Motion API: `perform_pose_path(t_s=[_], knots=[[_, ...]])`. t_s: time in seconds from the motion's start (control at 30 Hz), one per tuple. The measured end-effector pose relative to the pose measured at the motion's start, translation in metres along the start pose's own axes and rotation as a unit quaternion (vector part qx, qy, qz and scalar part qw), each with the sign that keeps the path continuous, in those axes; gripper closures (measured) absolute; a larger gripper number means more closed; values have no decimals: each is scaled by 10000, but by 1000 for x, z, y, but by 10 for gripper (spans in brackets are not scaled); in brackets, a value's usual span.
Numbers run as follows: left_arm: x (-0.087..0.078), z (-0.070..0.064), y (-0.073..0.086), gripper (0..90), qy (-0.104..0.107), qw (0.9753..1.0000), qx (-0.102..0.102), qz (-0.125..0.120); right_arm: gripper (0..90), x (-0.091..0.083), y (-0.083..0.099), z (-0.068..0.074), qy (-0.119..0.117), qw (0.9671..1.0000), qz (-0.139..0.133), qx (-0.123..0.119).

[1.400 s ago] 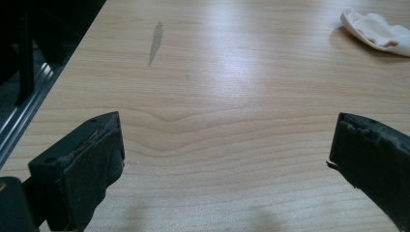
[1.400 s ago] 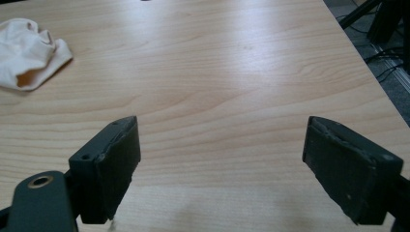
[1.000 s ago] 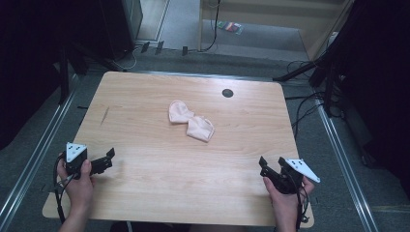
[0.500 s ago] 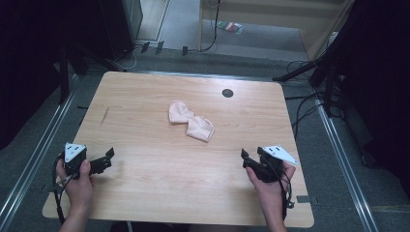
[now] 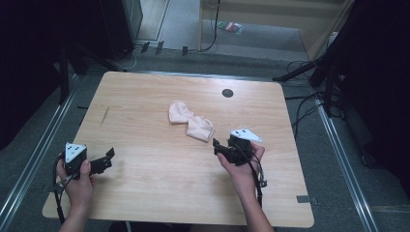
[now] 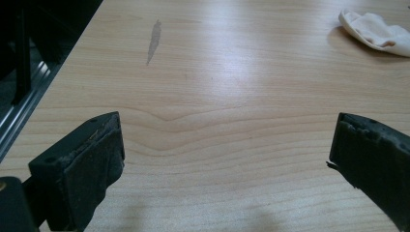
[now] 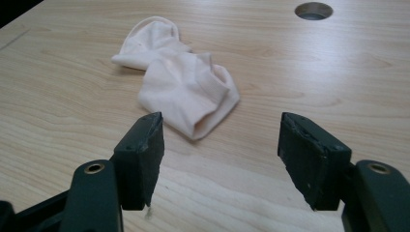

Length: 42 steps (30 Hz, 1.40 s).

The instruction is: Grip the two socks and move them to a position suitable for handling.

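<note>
In the high view a light wooden table (image 5: 159, 183) carries a pale pink sock (image 5: 190, 121), crumpled and twisted at its middle, lying a little toward the far edge from the centre of the surface. A round cable hole (image 5: 227, 93) sits near the far edge, right of the middle, well apart from the sock. A thin grey smear (image 5: 105, 115) marks the wood near the left edge. The left gripper (image 5: 107, 157), held in the person's left hand (image 5: 77, 181), hovers by the near left corner, its jaws pointing toward the right. The right gripper (image 5: 216, 146), held in the right hand (image 5: 240, 166) (grey three-cornered plate on top), sits right of centre, its jaws aimed at the sock's nearer end and just short of it.

In the left gripper view the jaws stand wide apart over bare wood with nothing between them; the smear (image 6: 153, 40) lies ahead at the left and one end of the sock (image 6: 375, 32) shows at the upper right, well apart.

In the right gripper view the jaws are spread wide and empty, and the sock (image 7: 181, 82) lies just ahead of them, its folded nearer end close to the left jaw but not between the pads. The cable hole (image 7: 313, 10) lies beyond at the upper right.
</note>
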<state>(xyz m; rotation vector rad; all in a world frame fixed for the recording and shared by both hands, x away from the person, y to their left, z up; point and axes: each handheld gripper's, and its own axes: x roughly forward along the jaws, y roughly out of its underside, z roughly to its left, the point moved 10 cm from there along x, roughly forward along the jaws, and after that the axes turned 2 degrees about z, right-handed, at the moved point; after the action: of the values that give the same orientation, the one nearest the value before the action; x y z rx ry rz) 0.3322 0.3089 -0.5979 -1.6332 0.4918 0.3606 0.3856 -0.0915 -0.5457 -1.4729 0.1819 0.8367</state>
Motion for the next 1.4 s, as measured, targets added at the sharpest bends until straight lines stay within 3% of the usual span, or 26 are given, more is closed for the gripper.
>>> perform_pose_path(t_s=[0.4,0.5,0.57,0.63,0.77,0.97,1.03,1.17,1.2,1.23,1.27,1.3,1.37,1.4], knots=[[0,0,0,0,-8,10000,28,25,356,40,-5,25,-96,9992,326,-205],[0,1,0,0,-64,10000,-6,27,356,47,-6,28,-111,9990,373,-231],[0,4,0,0,-241,9997,-32,9,356,58,-7,31,-100,9986,446,-263],[0,4,0,0,-241,9997,-46,4,356,65,-8,33,-101,9985,454,-299],[0,4,0,0,-207,9998,-24,11,349,76,-11,34,-17,9984,486,-304],[1,3,0,0,-187,9998,3,26,284,103,-13,32,34,9966,785,-263],[1,3,0,0,-178,9998,-9,27,270,115,-10,27,303,9956,787,-406],[1,3,0,0,-169,9999,-2,38,269,122,-5,23,395,9945,838,-482],[1,3,0,0,-173,9998,1,44,320,123,-4,22,542,9937,771,-612],[1,3,0,0,-173,9998,1,44,320,123,-4,22,542,9937,771,-612],[1,2,1,0,-177,9998,6,65,410,122,-3,21,582,9941,715,-578],[1,2,1,0,-177,9998,6,65,410,122,-3,21,582,9941,715,-578],[1,2,1,0,-185,9998,15,64,579,119,-4,19,621,9942,714,-510],[1,2,1,0,-184,9998,13,63,761,116,-4,13,725,9935,728,-494]])
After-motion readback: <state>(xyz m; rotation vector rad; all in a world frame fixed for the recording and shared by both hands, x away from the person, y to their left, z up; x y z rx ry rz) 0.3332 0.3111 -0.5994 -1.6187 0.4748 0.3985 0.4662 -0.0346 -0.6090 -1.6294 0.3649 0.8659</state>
